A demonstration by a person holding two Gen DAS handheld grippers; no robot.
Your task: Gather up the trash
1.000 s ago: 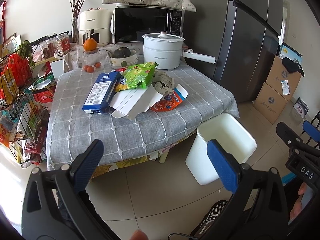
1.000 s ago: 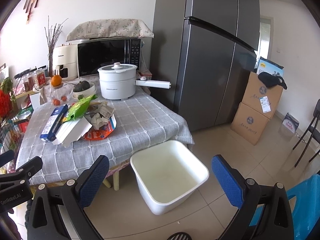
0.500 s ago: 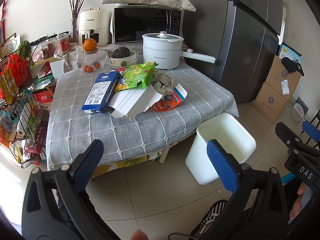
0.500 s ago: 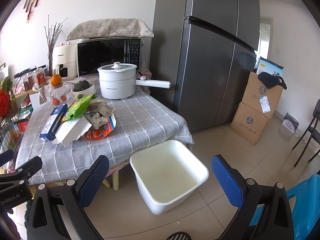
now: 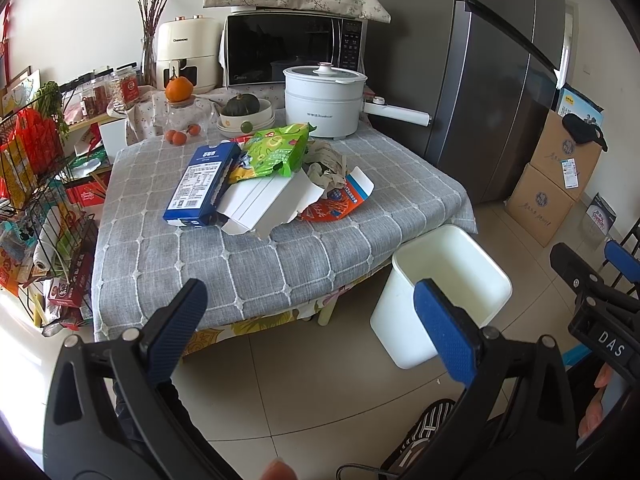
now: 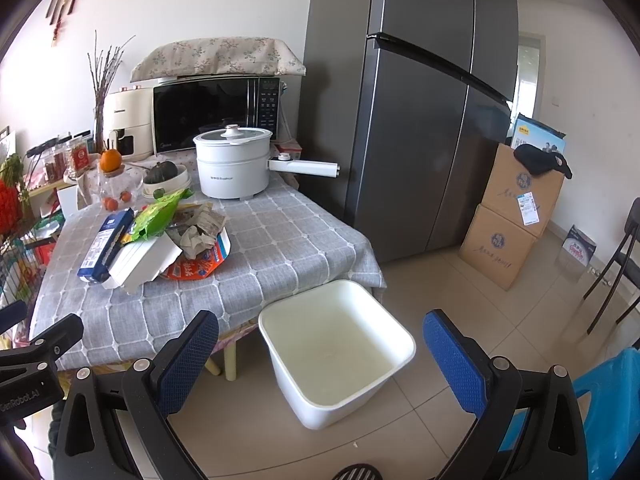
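Observation:
A pile of trash lies on the grey checked table [image 5: 248, 264]: a blue carton [image 5: 202, 184], a green snack bag [image 5: 276, 150], a white flattened box [image 5: 268, 204], crumpled paper [image 5: 326, 168] and an orange wrapper [image 5: 340, 204]. The pile also shows in the right wrist view, with the blue carton [image 6: 106, 244] at its left. A white bin [image 5: 444, 292] stands empty on the floor beside the table; in the right wrist view the bin [image 6: 336, 356] is just ahead. My left gripper [image 5: 312, 320] and right gripper [image 6: 320, 356] are open and empty, short of the table.
A white electric pot [image 5: 324, 104], microwave [image 5: 288, 50], air fryer [image 5: 186, 54], fruit bowl [image 5: 246, 114] and orange [image 5: 179, 89] stand at the table's back. A wire rack [image 5: 36, 208] is left. A grey fridge [image 6: 424, 112], cardboard boxes [image 6: 512, 224] and a blue stool [image 6: 608, 408] are right.

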